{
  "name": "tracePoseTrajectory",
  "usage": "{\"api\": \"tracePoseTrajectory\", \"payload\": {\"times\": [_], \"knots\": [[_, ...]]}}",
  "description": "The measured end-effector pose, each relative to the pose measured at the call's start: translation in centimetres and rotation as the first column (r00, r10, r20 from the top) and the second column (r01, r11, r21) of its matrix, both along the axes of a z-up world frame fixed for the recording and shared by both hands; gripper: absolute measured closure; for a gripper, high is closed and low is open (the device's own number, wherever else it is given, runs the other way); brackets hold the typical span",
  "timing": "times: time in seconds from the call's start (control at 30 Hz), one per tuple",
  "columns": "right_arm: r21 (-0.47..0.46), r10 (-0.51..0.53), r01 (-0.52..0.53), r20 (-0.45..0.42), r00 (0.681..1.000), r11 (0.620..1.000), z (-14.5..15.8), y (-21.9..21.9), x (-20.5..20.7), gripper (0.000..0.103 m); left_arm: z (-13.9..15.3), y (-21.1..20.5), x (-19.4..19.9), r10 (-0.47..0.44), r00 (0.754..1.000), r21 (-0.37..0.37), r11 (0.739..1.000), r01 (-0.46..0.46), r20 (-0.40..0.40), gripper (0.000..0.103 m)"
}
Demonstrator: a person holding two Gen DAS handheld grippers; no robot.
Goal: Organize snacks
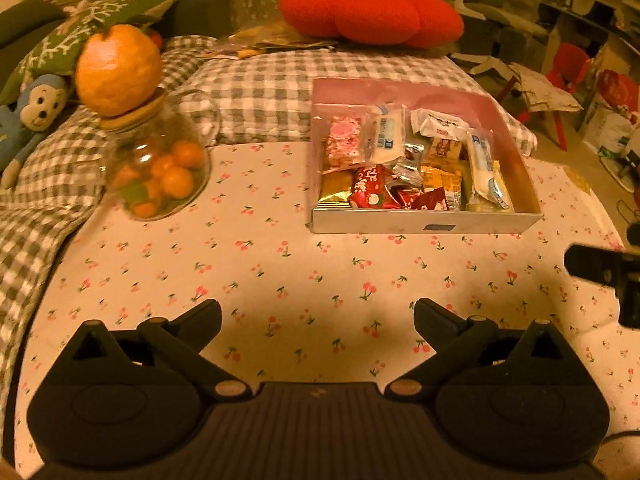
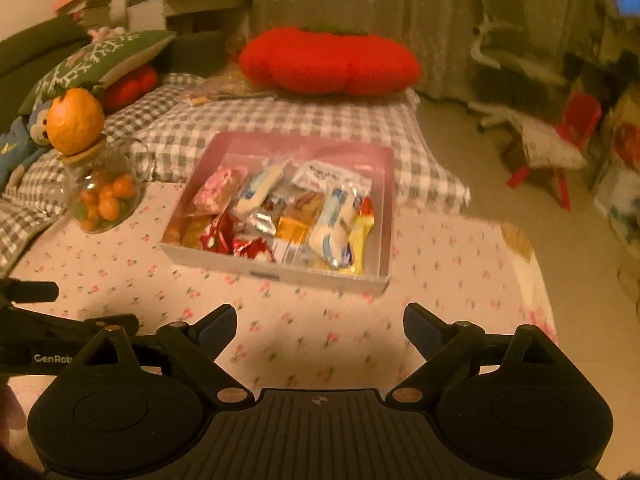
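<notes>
Cherry-print tablecloth, snack box broadside-on

Warm, dim amber light throughout. Counter covered in cherry-print cloth; grey gingham bedding beyond it. Far: large red plush cushion, pale curtain. Far left: green snowflake pillow, blue monkey toy, stacked books. Right: pale floor, red plastic chair, white office chair, cluttered boxes.
</notes>
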State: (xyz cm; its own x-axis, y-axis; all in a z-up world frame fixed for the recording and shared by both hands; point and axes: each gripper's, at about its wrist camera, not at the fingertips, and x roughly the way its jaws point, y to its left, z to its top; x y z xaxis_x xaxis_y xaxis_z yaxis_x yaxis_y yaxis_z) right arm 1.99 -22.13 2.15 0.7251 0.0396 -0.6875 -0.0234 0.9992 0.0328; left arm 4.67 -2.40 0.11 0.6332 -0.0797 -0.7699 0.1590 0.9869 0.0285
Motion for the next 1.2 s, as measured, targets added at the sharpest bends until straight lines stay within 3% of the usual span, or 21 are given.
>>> {"api": "tracePoseTrajectory", "payload": {"times": [0.27,0.5,0.9,1.2], "knots": [[-0.009,-0.081,0.081,0.005,0.997,0.997,0.1,0.4,-2.3,0.006,1.5,0.1,-2.3,-0.009,0.999,-0.024,1.0,0.01,0.034,0.0],[0.002,-0.073,0.073,0.029,0.997,0.997,-0.1,1.4,-2.7,0.006,2.2,-0.1,-3.6,0.017,0.995,-0.01,1.0,-0.017,0.094,0.0],[-0.005,-0.095,0.095,0.004,0.995,0.995,-1.3,1.2,-2.6,0.006,1.8,-0.4,-3.8,0.079,0.994,0.045,0.996,-0.083,0.075,0.0],[-0.009,-0.092,0.092,0.007,0.996,0.996,-1.3,1.5,-2.7,0.006,1.8,-0.6,-4.1,0.088,0.994,0.047,0.995,-0.091,0.067,0.0]]}}
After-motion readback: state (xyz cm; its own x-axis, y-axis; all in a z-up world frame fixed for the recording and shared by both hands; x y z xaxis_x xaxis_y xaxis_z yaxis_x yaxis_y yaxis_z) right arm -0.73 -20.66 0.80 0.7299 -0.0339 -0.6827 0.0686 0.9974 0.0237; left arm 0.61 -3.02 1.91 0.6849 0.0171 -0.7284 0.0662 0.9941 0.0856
